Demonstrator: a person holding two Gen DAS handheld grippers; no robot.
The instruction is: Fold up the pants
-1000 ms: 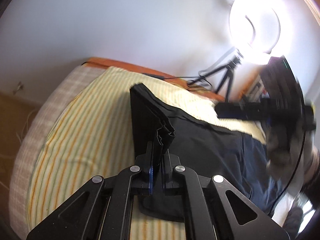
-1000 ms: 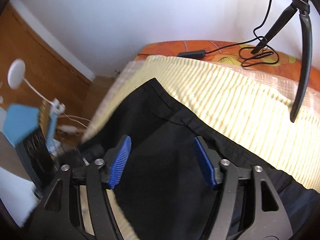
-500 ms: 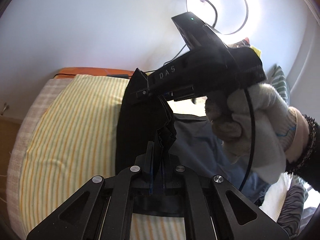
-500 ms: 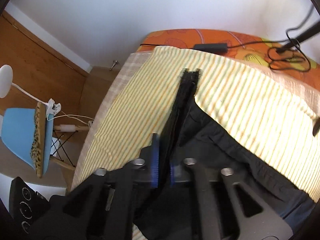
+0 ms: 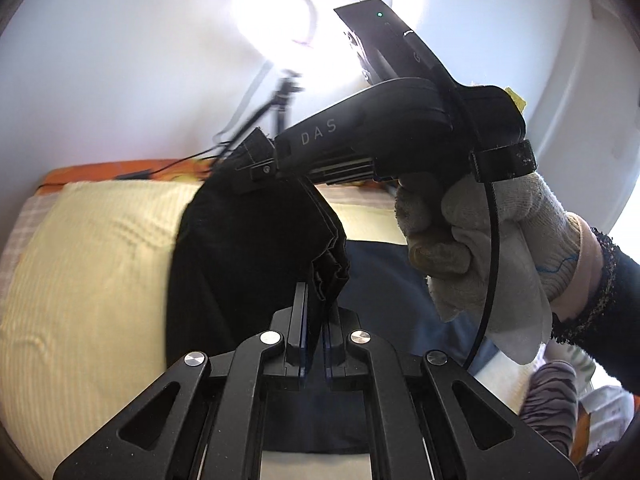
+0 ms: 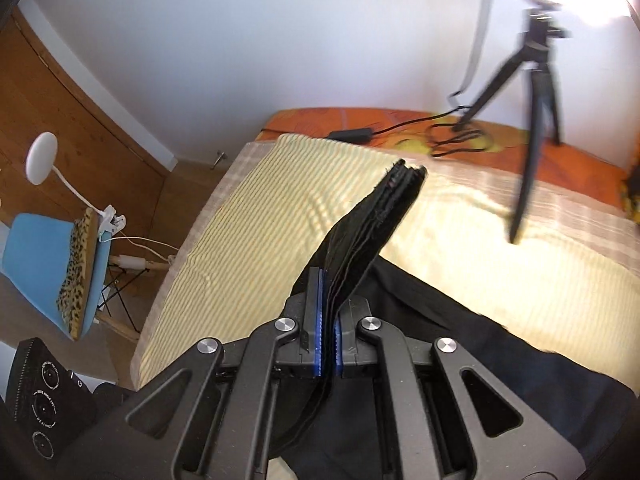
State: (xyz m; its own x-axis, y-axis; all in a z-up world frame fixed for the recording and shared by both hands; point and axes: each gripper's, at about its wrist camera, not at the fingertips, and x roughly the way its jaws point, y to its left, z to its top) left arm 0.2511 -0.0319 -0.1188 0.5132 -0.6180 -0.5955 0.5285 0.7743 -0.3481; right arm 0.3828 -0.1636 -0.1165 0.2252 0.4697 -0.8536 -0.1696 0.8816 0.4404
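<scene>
Dark navy pants [image 5: 240,248] lie on a yellow striped bedspread [image 5: 88,264]; one end is lifted off the bed. My left gripper [image 5: 316,332] is shut on a bunched edge of the pants. My right gripper [image 6: 329,320] is shut on the same layered edge [image 6: 384,204], which stands up stiffly between its blue pads. In the left wrist view the right gripper's black body [image 5: 400,132] and the gloved hand [image 5: 492,240] holding it hover just above and beyond my left gripper. The rest of the pants [image 6: 480,368] trails across the bed.
A tripod [image 6: 536,80] with a bright ring light [image 5: 320,12] stands on the orange sheet [image 6: 400,120] at the bed's far side, with cables. A blue chair [image 6: 48,264] and a white lamp [image 6: 40,156] stand on the floor to the left.
My right gripper has closed on the pants' edge beside my left gripper. Both have lifted that edge higher off the bed.
</scene>
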